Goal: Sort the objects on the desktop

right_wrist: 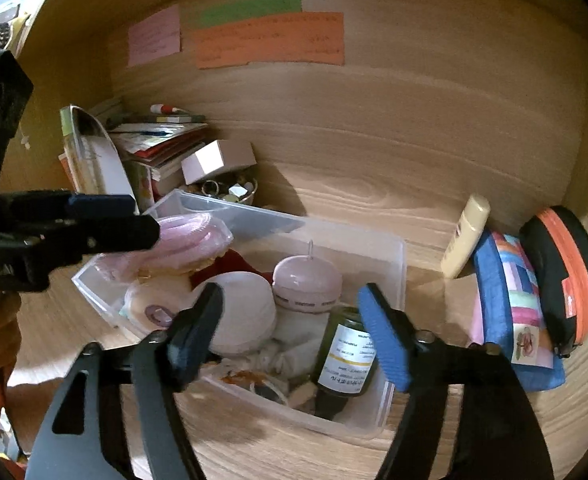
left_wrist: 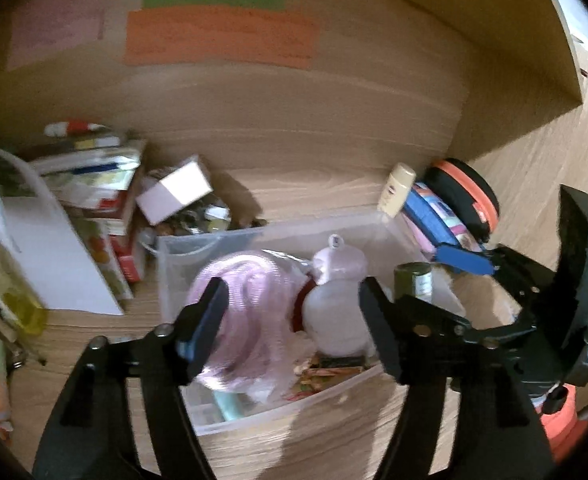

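A clear plastic bin (left_wrist: 174, 264) (right_wrist: 397, 264) stands on the wooden desk. It holds a pink coiled bundle in clear wrap (left_wrist: 246, 304) (right_wrist: 190, 236), a pale pink round-capped bottle (left_wrist: 335, 300) (right_wrist: 307, 280), a white round pad pack (right_wrist: 242, 312) and a dark green labelled bottle (left_wrist: 413, 280) (right_wrist: 345, 356). My left gripper (left_wrist: 294, 324) is open above the bin, its jaws on either side of the bundle and bottle; it also shows in the right wrist view (right_wrist: 134, 224). My right gripper (right_wrist: 290, 332) is open and empty over the bin's near side.
A cream tube (right_wrist: 465, 236), a blue patchwork pouch (right_wrist: 513, 304) and a black-and-orange round case (right_wrist: 561, 272) lean right of the bin. Stacked books (right_wrist: 158, 140), a pink box (right_wrist: 218, 160) over a bowl of trinkets, and coloured sticky notes (right_wrist: 270, 38) on the back wall.
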`<action>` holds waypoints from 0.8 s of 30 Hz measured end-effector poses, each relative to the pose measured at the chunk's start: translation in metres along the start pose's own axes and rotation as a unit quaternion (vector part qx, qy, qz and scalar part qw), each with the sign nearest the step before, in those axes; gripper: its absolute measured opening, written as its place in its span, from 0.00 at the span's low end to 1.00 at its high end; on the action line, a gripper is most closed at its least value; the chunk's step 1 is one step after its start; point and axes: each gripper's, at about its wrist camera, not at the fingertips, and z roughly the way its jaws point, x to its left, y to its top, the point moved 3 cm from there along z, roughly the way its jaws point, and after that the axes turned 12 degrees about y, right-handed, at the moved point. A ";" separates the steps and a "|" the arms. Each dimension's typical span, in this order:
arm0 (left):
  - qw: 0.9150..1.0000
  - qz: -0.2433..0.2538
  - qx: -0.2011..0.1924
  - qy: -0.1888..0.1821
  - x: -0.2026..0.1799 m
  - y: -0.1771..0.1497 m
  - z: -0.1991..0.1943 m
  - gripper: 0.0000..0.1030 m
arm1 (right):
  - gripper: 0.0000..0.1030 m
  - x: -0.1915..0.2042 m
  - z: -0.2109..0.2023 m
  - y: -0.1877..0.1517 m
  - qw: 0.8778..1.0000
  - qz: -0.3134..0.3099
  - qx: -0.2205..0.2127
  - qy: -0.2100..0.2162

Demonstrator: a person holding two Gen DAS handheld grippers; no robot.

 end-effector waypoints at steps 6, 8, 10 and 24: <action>1.000 -0.010 -0.002 0.022 0.013 -0.003 -0.007 0.88 | 0.84 0.010 -0.008 0.004 1.000 -0.007 0.017 -0.011; 0.999 -0.011 -0.005 0.037 0.017 -0.006 -0.008 0.89 | 0.84 0.012 -0.010 0.003 1.000 -0.002 0.029 -0.007; 0.997 -0.010 -0.007 0.073 0.018 -0.010 -0.009 0.93 | 0.84 0.014 -0.013 0.000 0.999 0.005 0.037 -0.006; 0.995 -0.042 -0.005 0.088 0.029 -0.048 -0.023 0.93 | 0.84 0.032 -0.034 -0.019 0.999 0.030 0.032 -0.025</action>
